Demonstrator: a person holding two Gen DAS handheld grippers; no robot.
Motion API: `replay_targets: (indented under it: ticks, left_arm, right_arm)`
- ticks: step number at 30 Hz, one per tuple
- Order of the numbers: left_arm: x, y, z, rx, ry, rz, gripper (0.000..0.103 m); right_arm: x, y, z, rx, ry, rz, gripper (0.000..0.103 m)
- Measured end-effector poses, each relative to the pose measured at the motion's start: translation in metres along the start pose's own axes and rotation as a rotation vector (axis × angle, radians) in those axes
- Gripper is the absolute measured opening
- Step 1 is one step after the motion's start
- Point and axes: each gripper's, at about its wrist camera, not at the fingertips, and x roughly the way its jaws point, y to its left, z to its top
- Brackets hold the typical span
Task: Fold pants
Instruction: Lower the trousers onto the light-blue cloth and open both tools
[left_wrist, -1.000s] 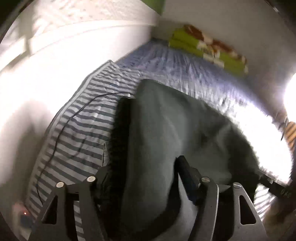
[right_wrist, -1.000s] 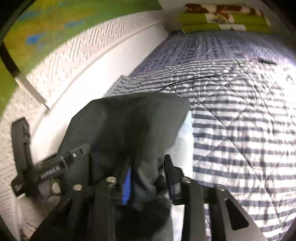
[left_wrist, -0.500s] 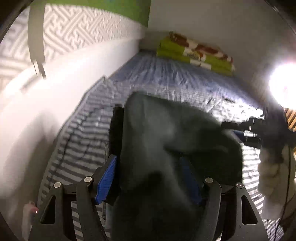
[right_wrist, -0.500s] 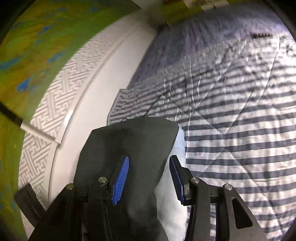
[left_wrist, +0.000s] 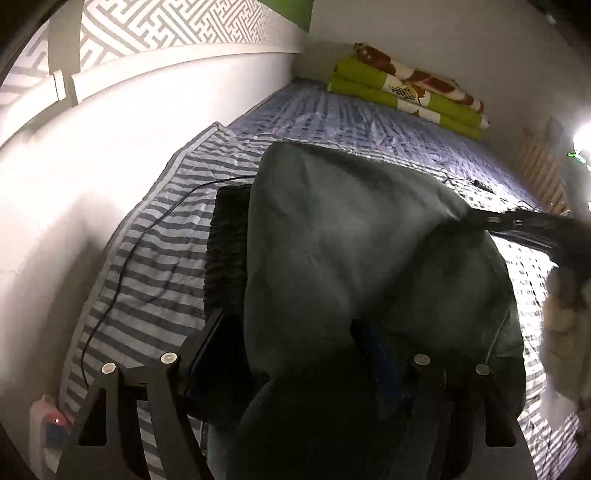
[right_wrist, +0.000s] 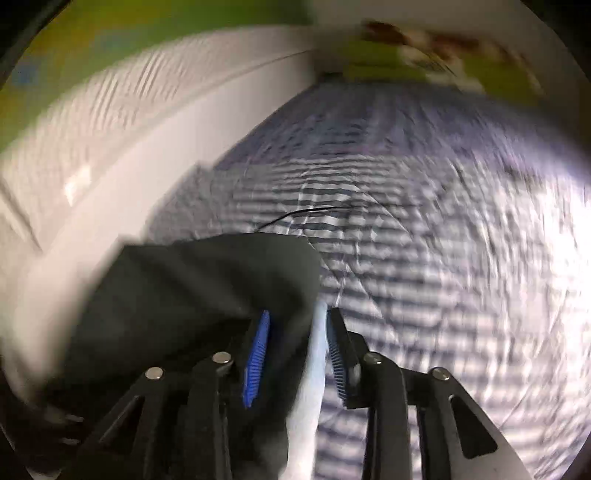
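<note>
Closest in, the left gripper (left_wrist: 291, 354) has its jaws set wide with a thick bundle of the dark pants (left_wrist: 354, 258) bulging up between them; whether the pads press on the cloth cannot be told. The right gripper (right_wrist: 295, 354) has just been closing, its blue pads (right_wrist: 256, 354) narrow around a fold of pants and pale lining, though not plainly pinching it. The pants hang over the striped quilt (left_wrist: 155, 258). Beyond, a black cable (left_wrist: 147, 232) crosses the bed, and folded green blankets (left_wrist: 406, 92) sit by the far wall.
</note>
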Motion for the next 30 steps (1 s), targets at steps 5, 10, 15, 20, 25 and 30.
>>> replay_targets:
  ticks: [5, 10, 15, 20, 25, 30]
  left_arm:
    - [-0.013, 0.01, -0.003, -0.064, -0.025, -0.007, 0.075]
    - [-0.036, 0.009, -0.014, -0.063, -0.024, 0.011, 0.075]
    - [-0.065, 0.005, -0.035, -0.025, -0.024, 0.098, 0.076]
    - [-0.077, 0.003, -0.076, -0.044, 0.072, 0.147, 0.076]
    - [-0.087, -0.001, -0.129, -0.078, 0.145, 0.164, 0.076]
    - [-0.144, -0.025, -0.168, -0.131, 0.1, 0.154, 0.076]
  right_arm:
    - [-0.034, -0.021, -0.058, 0.092, 0.083, 0.202, 0.035]
    - [-0.037, 0.004, -0.132, -0.042, 0.24, 0.184, 0.03]
    - [-0.067, 0.015, -0.164, -0.193, 0.262, 0.056, 0.02]
    - [-0.117, -0.007, -0.173, -0.107, 0.239, 0.066, 0.021]
    - [-0.189, -0.019, -0.206, -0.112, 0.176, 0.058, 0.021]
    - [-0.252, -0.015, -0.235, -0.179, 0.096, 0.019, 0.027]
